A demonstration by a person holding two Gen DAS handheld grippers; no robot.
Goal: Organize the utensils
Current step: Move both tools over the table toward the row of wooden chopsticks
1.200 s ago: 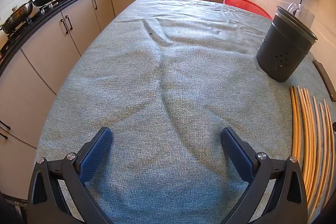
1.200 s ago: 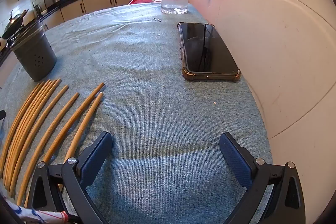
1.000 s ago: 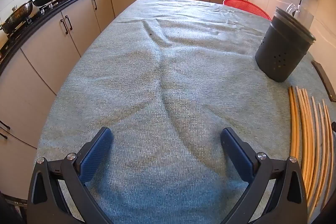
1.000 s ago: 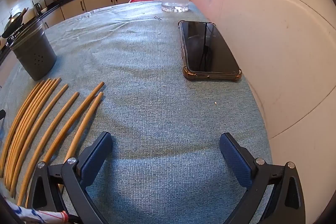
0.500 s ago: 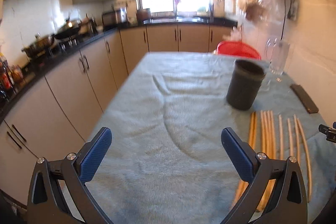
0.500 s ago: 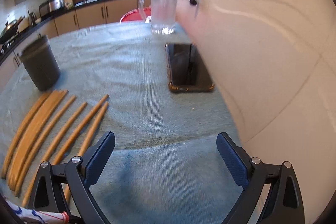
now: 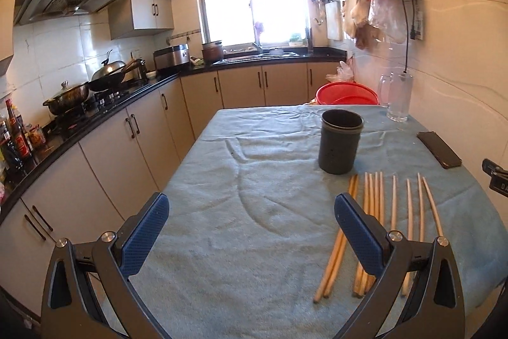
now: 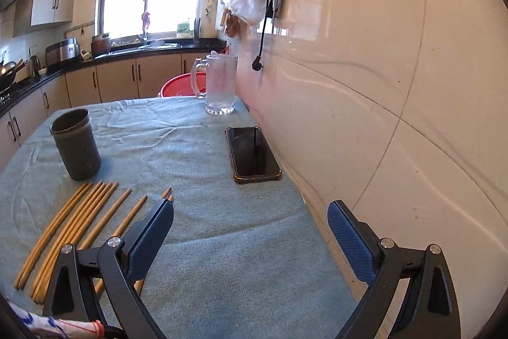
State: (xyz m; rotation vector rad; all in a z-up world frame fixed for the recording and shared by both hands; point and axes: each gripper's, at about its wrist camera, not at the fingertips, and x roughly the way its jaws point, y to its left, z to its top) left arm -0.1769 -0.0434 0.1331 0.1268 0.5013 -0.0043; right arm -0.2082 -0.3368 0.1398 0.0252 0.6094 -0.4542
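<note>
Left tool (image 7: 250,213) spread wide, nothing between its blue pads (image 7: 144,232), raised above the near part of the table (image 7: 254,243). Right tool (image 8: 250,220) also spread wide and empty, above the table's near right corner close to the tiled wall (image 8: 397,84).

Table draped in a blue-grey cloth (image 7: 270,142), wrinkled toward the far end. Chopsticks (image 7: 374,212) lying flat on the cloth near the front right, roughly parallel, tips pointing toward the far end: a pair at the left of the row, a tight bunch beside it, then four more spaced apart to the right. Right-hand pad of the left tool overlapping the bunch in the left wrist view; contact not discernible. In the right wrist view, the same chopsticks (image 8: 82,221) fanned out at lower left, partly hidden behind the tool's left finger.

Dark holder (image 7: 340,141) standing upright just beyond the chopstick tips, a few small holes in its side; appears empty from the rim visible. Same holder (image 8: 75,144) at left in the right wrist view.

Phone (image 8: 253,153) lying flat, screen up, near the wall, well apart from the chopsticks. Glass mug (image 8: 220,84) upright at the far right corner of the table. Red basket (image 7: 347,94) beyond the far edge.
</note>
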